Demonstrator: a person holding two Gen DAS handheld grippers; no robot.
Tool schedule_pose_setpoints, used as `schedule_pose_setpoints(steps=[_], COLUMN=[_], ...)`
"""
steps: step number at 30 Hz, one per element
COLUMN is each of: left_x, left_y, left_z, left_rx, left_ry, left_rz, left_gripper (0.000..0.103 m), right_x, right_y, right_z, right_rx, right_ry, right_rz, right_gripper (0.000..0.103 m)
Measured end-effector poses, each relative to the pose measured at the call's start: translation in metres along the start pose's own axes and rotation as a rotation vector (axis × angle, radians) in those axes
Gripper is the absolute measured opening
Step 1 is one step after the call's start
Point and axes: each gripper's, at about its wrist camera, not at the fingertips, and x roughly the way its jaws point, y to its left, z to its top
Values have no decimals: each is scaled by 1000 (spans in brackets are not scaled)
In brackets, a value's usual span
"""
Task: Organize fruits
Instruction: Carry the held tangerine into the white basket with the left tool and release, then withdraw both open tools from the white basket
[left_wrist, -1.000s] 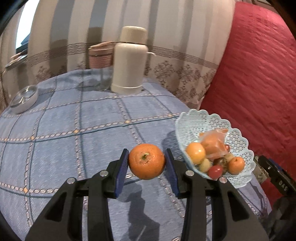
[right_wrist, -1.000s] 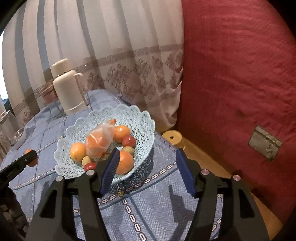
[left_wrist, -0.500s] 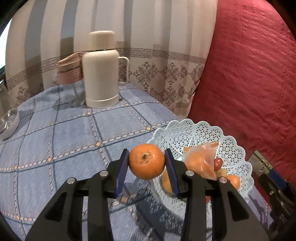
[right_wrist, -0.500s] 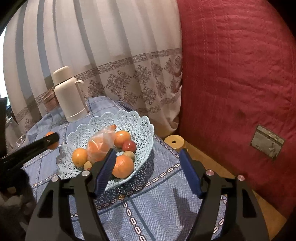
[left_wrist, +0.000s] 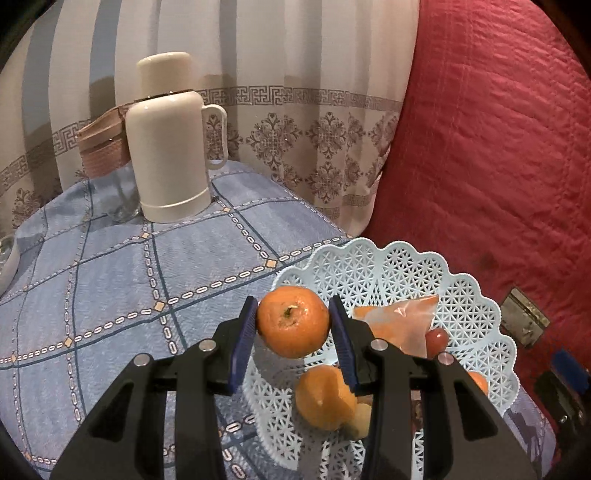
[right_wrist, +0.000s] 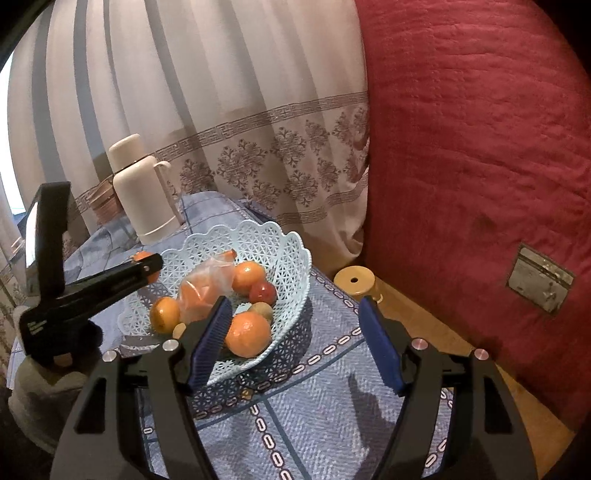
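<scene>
The left wrist view looks forward and down along its own fingers from close above the near rim of the lattice basket (left_wrist: 436, 273), with the cream flask (left_wrist: 170, 155) farther back. The right wrist view faces the same basket (right_wrist: 284, 258) from its other side (a little farther off, over the blue tablecloth (right_wrist: 325, 413)). Both share basket, flask and red quilted wall.

cream flask (left_wrist: 168, 155): upright at far end of blue checked tablecloth (left_wrist: 110, 288) | pink-lidded glass jar (left_wrist: 107, 162): just behind flask, partly hidden | patterned curtain (left_wrist: 295, 110): behind table | red quilted fabric (right_wrist: 480, 147): right | yellow disc with centre hole (right_wrist: 354, 280): beside table edge
</scene>
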Motion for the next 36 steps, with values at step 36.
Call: schedule_pose_setpoints(steps=[36], left_x=[4], left_y=[-15], left_z=[-7], left_rx=[37], left_ry=[7], left_rz=[-15], left_gripper=[78], right_x=[6], right_y=[7], right_z=[-3], right_rx=[-12], right_ry=[29], right_rz=[22], right_gripper=[82])
